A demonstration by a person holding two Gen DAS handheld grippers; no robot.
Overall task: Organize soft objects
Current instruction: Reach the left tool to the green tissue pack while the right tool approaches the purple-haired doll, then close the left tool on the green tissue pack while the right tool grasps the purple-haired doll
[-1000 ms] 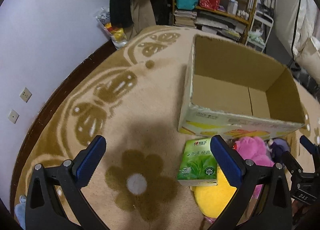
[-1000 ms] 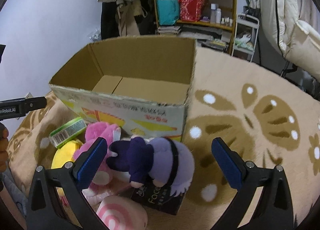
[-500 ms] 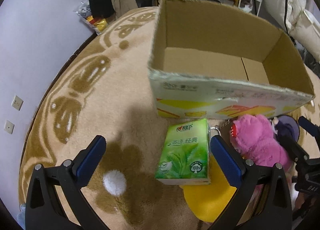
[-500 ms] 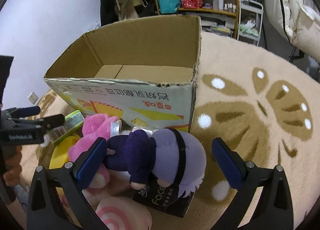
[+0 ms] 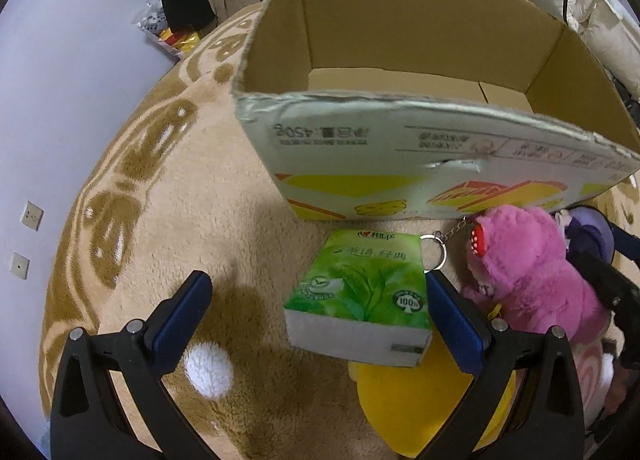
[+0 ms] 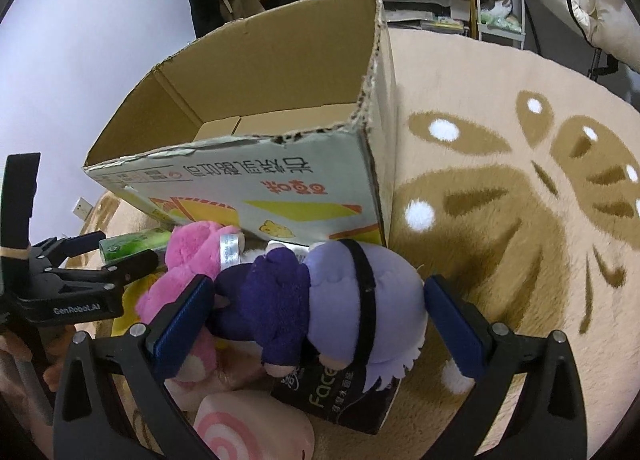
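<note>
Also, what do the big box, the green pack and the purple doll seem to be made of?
Box: corrugated cardboard, printed outside, bare brown inside; its top edge is torn. Green pack: probably tissues in glossy plastic film, since it shines. Purple doll: soft plush cloth with a fuzzy surface and a black band.

Cardboard box point(image 5: 400, 72): matt brown corrugated board inside, printed paper outside, top edges torn and rough; carpet point(image 5: 208, 196) is deep fuzzy pile, beige and tan. Green tissue pack point(image 5: 360, 292) wears glossy plastic film; metal keyring point(image 5: 434, 254) with fine chain, shiny; pink plush point(image 5: 528, 272) and purple plush point(image 6: 320, 300) are fleecy cloth. Black pack point(image 6: 340, 400) under the purple plush looks smooth, faintly glossy; gripper pads point(image 6: 180, 324) blue, ribbed, on matt black plastic arms.
</note>
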